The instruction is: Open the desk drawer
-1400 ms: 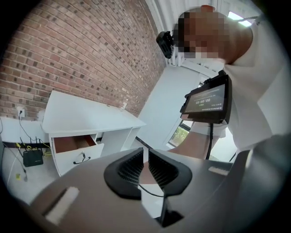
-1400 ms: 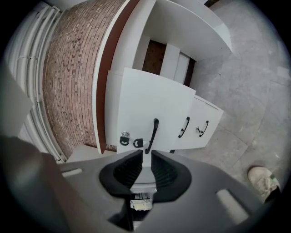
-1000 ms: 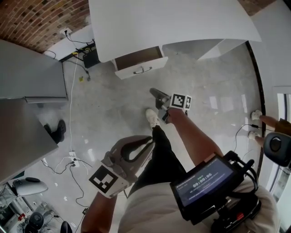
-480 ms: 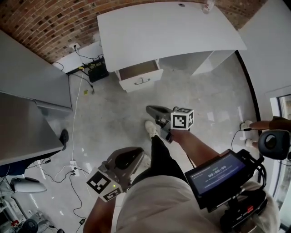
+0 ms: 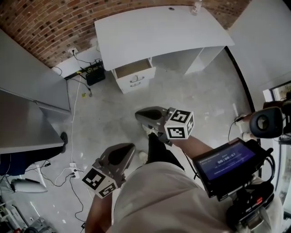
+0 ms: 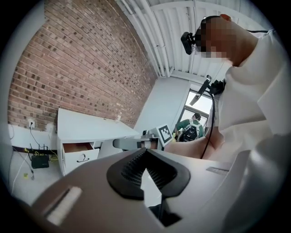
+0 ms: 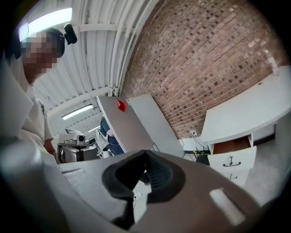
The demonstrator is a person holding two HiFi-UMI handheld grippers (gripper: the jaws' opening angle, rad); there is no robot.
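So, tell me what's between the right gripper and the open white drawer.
Head view: only bare grey floor between right gripper and white desk drawer.

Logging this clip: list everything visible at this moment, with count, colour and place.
desk: one, white, against the brick wall
top drawer: one, white front, brown inside, pulled open
lower drawer: one, white, shut, beneath it
bottle: one, looks clear, far edge of the desk
black box: one, on the floor beside the drawers
cables: several, white and black, on the grey floor
tables: two, grey, at the left
screen: one, blue display, at the person's chest
left gripper: grey, jaws together, empty
right gripper: grey, jaws together, empty
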